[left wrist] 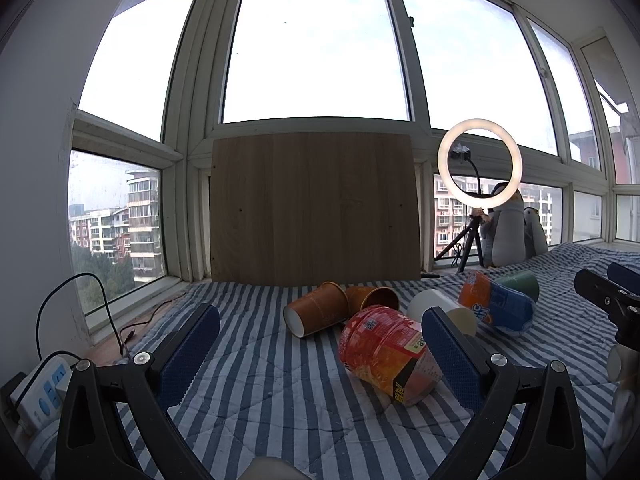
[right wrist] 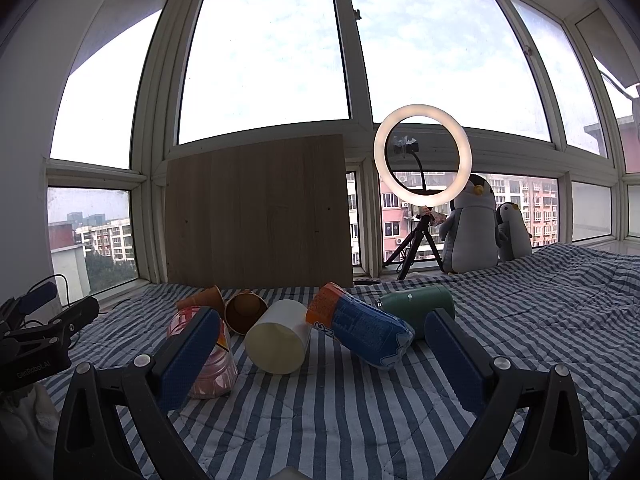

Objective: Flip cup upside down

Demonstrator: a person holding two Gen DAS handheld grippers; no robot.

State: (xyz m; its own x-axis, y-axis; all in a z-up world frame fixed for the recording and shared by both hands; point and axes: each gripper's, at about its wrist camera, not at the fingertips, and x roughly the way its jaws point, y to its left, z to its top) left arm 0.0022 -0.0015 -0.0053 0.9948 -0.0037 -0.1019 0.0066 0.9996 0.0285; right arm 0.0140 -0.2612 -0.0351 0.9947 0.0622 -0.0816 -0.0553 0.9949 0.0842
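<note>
Lying on their sides on the striped quilt [right wrist: 320, 412], the cups form one cluster in front of the wooden board [right wrist: 260, 208]. The left gripper [left wrist: 320, 356] has its jaws spread wide, holding nothing; the red noodle cup [left wrist: 384, 352] lies between its fingers, nearer the right one (contact cannot be told). The right gripper [right wrist: 320, 356] is likewise wide apart and empty, with the cream cup [right wrist: 278, 336] and blue-orange cup [right wrist: 360, 326] ahead of it. A ring light [right wrist: 423, 155] stands behind.
</note>
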